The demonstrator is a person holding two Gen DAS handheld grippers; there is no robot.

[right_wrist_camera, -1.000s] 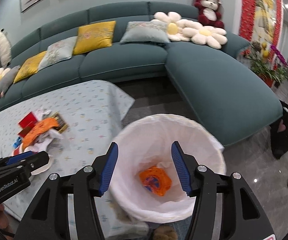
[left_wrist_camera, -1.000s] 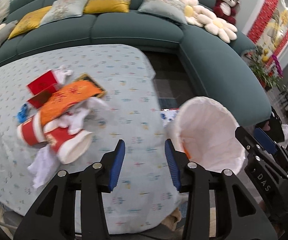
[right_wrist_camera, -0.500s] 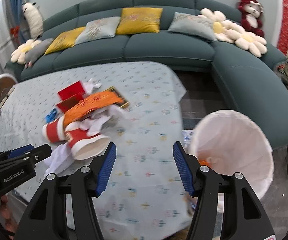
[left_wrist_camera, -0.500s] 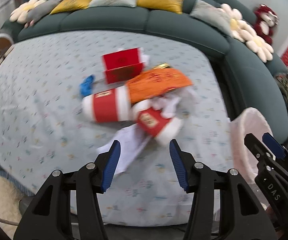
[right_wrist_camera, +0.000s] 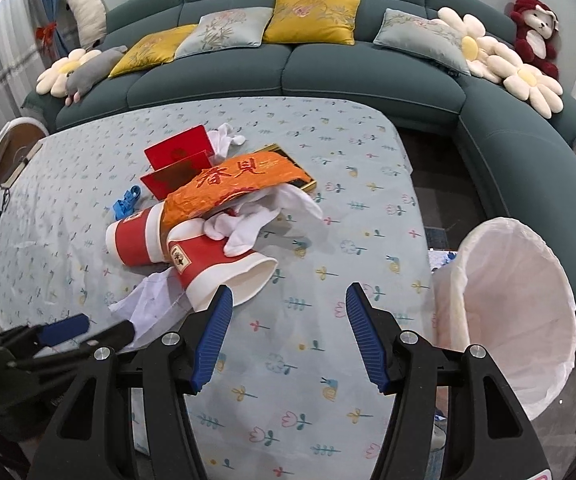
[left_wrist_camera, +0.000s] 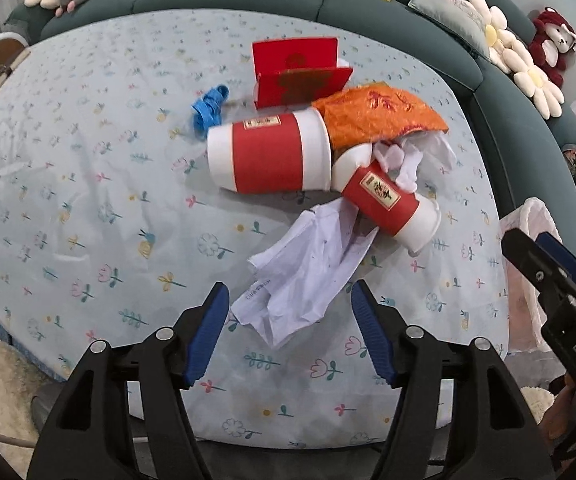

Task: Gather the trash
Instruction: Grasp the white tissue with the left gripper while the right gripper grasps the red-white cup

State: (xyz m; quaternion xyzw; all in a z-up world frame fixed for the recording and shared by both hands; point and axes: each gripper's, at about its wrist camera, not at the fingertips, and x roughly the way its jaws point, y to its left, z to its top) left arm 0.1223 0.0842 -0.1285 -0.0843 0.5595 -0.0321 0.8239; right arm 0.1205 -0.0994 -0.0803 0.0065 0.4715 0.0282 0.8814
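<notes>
Hovering left hand-held gripper (left_wrist_camera: 289, 332), opening, empty, above tissue (left_wrist_camera: 307, 272)

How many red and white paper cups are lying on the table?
2. The larger cup lies on its side beside the blue scrap. The smaller cup lies tilted against its rim, on the white paper. The pile may hide more.

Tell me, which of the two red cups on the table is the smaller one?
The smaller red cup lies nearer the bin, its open mouth toward the table edge. The bigger red cup lies behind it, half under the orange packet.
</notes>
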